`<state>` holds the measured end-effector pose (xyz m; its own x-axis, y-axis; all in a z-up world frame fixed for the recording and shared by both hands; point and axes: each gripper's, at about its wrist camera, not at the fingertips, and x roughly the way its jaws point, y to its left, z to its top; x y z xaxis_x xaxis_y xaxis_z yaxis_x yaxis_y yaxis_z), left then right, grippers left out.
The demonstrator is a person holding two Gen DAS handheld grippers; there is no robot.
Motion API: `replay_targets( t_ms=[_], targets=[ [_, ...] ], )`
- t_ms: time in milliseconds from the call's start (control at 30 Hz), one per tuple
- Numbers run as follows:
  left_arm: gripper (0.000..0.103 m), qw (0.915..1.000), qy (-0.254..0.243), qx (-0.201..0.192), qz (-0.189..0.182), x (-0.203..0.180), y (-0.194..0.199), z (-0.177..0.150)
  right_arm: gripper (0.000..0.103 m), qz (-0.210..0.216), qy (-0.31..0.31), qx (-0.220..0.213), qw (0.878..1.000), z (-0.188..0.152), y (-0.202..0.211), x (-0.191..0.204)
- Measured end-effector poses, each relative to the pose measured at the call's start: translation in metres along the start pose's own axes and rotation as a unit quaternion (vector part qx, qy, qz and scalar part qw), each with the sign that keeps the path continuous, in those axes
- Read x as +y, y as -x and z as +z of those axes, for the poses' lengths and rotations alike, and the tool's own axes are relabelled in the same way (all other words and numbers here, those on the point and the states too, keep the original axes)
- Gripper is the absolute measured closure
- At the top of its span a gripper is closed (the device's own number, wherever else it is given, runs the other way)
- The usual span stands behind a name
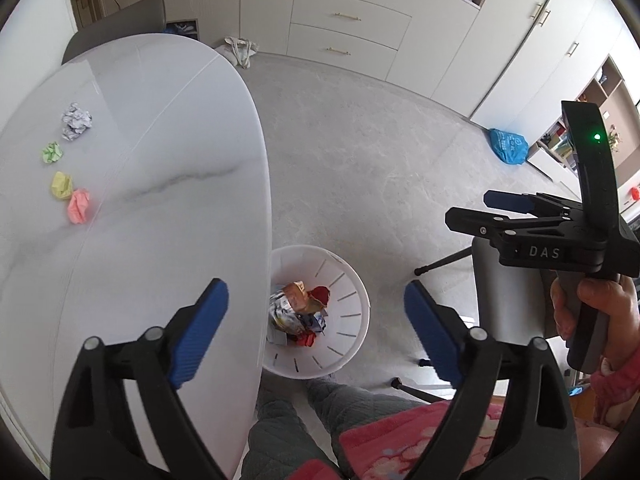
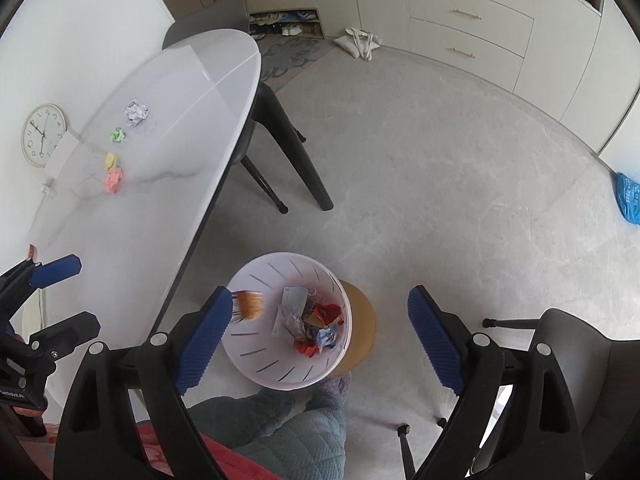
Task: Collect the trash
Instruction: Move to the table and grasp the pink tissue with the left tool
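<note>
Your left gripper (image 1: 316, 332) hangs with its ribbed blue pads (image 1: 200, 332) spread wide and nothing between them, straddling the rounded rim of the glossy white marble-look table (image 1: 160, 240) and the bin below. Your right gripper (image 2: 320, 338) is likewise spread wide and empty; a blurred orange scrap (image 2: 249, 305) sits in mid-air just off its left pad, over the bin's mouth, touching neither pad as far as you can tell. The white plastic bin (image 2: 256, 360) is round, with slotted walls, and stands on the pale grey stone-patterned floor (image 2: 440, 200) close against the table's edge, beside a round tan wooden stool (image 2: 362, 328). Inside it lies a heap of crinkled foil and paper wrappers (image 1: 298, 314), silver, red and orange. On the tabletop, well away from both grippers, 4 crumpled paper balls remain in a loose row: a larger white printed ball (image 1: 76, 121), a green ball (image 1: 52, 153), a yellow ball (image 1: 61, 185) and a pink ball (image 1: 79, 206), the yellow and pink ones touching. The table's curved edge runs between those balls and the bin, with dark splayed legs (image 2: 304, 160) underneath. The floor beyond the bin is open as far as the cream cabinets (image 1: 352, 20); a grey chair (image 2: 580, 360) stands close on your right, and your quilted grey-green trouser legs (image 2: 280, 432) are just beneath the bin.
</note>
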<state>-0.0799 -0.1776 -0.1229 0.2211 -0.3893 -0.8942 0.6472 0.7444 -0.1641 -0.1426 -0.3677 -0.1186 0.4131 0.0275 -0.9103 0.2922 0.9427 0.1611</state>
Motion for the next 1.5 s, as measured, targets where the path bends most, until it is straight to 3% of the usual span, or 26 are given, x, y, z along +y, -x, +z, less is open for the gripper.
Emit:
replay_targets(
  t_ms=[333, 567, 667, 1000, 1133, 1200, 1433, 1500],
  targets=[
    [0.010, 0.9954, 0.077, -0.032, 0.048, 0.045, 0.023, 0.001, 0.011, 0.020, 0.039, -0.014, 0.999, 0.019, 0.008, 0.037],
    [0.010, 0.9845, 0.125, -0.048, 0.113, 0.100, 0.029, -0.001, 0.011, 0.040, 0.086, -0.017, 0.995, 0.039, 0.000, 0.079],
    [0.010, 0.9784, 0.137, -0.051, 0.147, 0.129, 0.020, 0.007, 0.011, 0.048, 0.103, -0.017, 0.993, 0.047, -0.003, 0.097],
    [0.011, 0.9556, 0.216, -0.041, 0.196, 0.221, -0.040, 0.040, 0.008, 0.059, 0.135, -0.017, 0.989, 0.077, -0.017, 0.142],
    [0.021, 0.9527, 0.227, -0.027, 0.200, 0.243, -0.062, 0.048, 0.008, 0.060, 0.141, -0.010, 0.988, 0.090, -0.027, 0.151],
    [0.030, 0.9521, 0.232, -0.020, 0.198, 0.249, -0.070, 0.050, 0.008, 0.061, 0.142, -0.006, 0.988, 0.094, -0.031, 0.155],
    [0.052, 0.9567, 0.223, -0.005, 0.187, 0.253, -0.085, 0.046, 0.008, 0.070, 0.150, 0.005, 0.986, 0.112, -0.051, 0.169],
    [0.064, 0.9586, 0.218, -0.011, 0.182, 0.252, -0.084, 0.045, 0.008, 0.073, 0.156, 0.007, 0.985, 0.116, -0.055, 0.175]
  ],
)
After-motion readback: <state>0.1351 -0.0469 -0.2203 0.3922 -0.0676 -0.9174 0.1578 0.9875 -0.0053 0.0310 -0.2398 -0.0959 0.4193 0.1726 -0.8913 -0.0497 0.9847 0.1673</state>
